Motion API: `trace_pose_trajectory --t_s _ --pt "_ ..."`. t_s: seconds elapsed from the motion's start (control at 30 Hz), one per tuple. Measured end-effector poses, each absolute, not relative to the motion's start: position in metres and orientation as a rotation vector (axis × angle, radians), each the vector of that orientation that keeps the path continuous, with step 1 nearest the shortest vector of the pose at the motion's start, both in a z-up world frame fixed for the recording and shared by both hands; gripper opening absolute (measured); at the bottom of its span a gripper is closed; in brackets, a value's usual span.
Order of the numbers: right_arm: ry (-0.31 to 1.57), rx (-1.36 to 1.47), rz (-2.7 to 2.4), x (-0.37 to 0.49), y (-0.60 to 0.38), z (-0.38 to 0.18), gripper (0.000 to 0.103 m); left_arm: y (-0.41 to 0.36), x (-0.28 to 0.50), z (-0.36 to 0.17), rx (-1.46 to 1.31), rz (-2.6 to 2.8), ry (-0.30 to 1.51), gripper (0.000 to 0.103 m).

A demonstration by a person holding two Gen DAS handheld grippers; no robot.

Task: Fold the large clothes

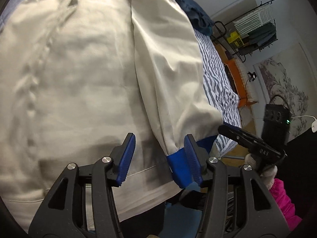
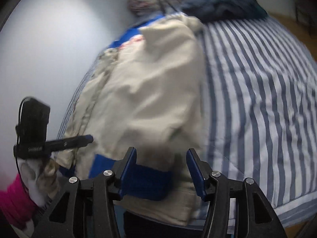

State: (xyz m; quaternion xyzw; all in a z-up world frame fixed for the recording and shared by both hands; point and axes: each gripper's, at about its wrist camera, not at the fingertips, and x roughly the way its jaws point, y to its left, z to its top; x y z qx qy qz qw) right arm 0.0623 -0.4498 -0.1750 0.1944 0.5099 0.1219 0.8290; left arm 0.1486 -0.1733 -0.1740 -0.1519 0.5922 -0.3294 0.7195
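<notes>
At near edge of bed (image 2: 267, 99), L hand-held gripper (image 1: 159, 156) fingers apart, blue cuff (image 1: 176, 168) by its right pad; R hand-held gripper (image 2: 161, 170) apart too, over same cuff. Cream jacket (image 1: 79, 79) lies flat on striped sheet, sleeve folded over body. Judged soft, light, slippery; grip at cuff/hem. Far collar blurred, hem cut off.
</notes>
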Motion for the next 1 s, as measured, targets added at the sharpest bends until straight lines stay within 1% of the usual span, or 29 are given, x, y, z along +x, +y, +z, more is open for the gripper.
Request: trace_pose_trajectory --t_s 0.1,0.13,0.17,0.2,0.23,0.27,0.4,0.5,0.57,0.63,0.7,0.77,0.87,0.93,0.97,1.0 --pt "1.105 0.492 0.293 0.067 -0.455 -0.188 0.048 -0.181 0.149 -0.184 -0.333 -0.74 1.338 0.052" --pt "1.111 0.5 0.299 0.069 -0.454 -0.19 0.042 -0.184 0.148 -0.187 -0.327 -0.744 1.341 0.051" --pt "1.114 0.512 0.313 0.071 -0.453 -0.193 0.029 -0.186 0.148 -0.19 -0.323 -0.748 1.341 0.035" --pt "1.119 0.525 0.331 0.071 -0.451 -0.195 0.021 -0.189 0.146 -0.192 -0.303 -0.757 1.348 0.007" --pt "1.125 0.534 0.344 0.072 -0.449 -0.196 0.011 -0.192 0.144 -0.194 -0.281 -0.758 1.352 0.005" --pt "1.13 0.54 0.351 0.072 -0.447 -0.196 0.006 -0.192 0.144 -0.193 -0.282 -0.758 1.345 0.005" --pt "1.096 0.568 0.372 0.057 -0.445 -0.166 0.003 -0.178 0.131 -0.176 -0.431 -0.836 1.355 0.003" --pt "1.065 0.486 0.394 0.044 -0.443 -0.142 0.003 -0.178 0.12 -0.171 -0.343 -0.859 1.324 0.003" --pt "1.12 0.429 0.355 0.043 -0.438 -0.154 0.003 -0.181 0.118 -0.189 -0.274 -0.801 1.365 0.002" --pt "1.225 0.343 0.268 0.048 -0.431 -0.181 0.003 -0.18 0.117 -0.21 -0.266 -0.759 1.415 0.0" --pt "1.248 0.376 0.273 0.048 -0.432 -0.193 0.003 -0.176 0.118 -0.211 -0.292 -0.759 1.415 0.0" --pt "1.201 0.434 0.342 0.045 -0.436 -0.182 0.003 -0.175 0.116 -0.201 -0.261 -0.766 1.391 0.0" --pt "1.142 0.427 0.397 0.039 -0.436 -0.161 0.004 -0.166 0.116 -0.189 -0.268 -0.749 1.358 0.0" --pt "1.128 0.4 0.391 0.039 -0.432 -0.155 0.005 -0.159 0.117 -0.184 -0.327 -0.759 1.374 0.016" --pt "1.131 0.401 0.391 0.039 -0.431 -0.157 0.008 -0.156 0.116 -0.184 -0.363 -0.765 1.368 0.036" --pt "1.137 0.405 0.385 0.038 -0.433 -0.16 0.011 -0.154 0.117 -0.182 -0.389 -0.766 1.357 0.047"
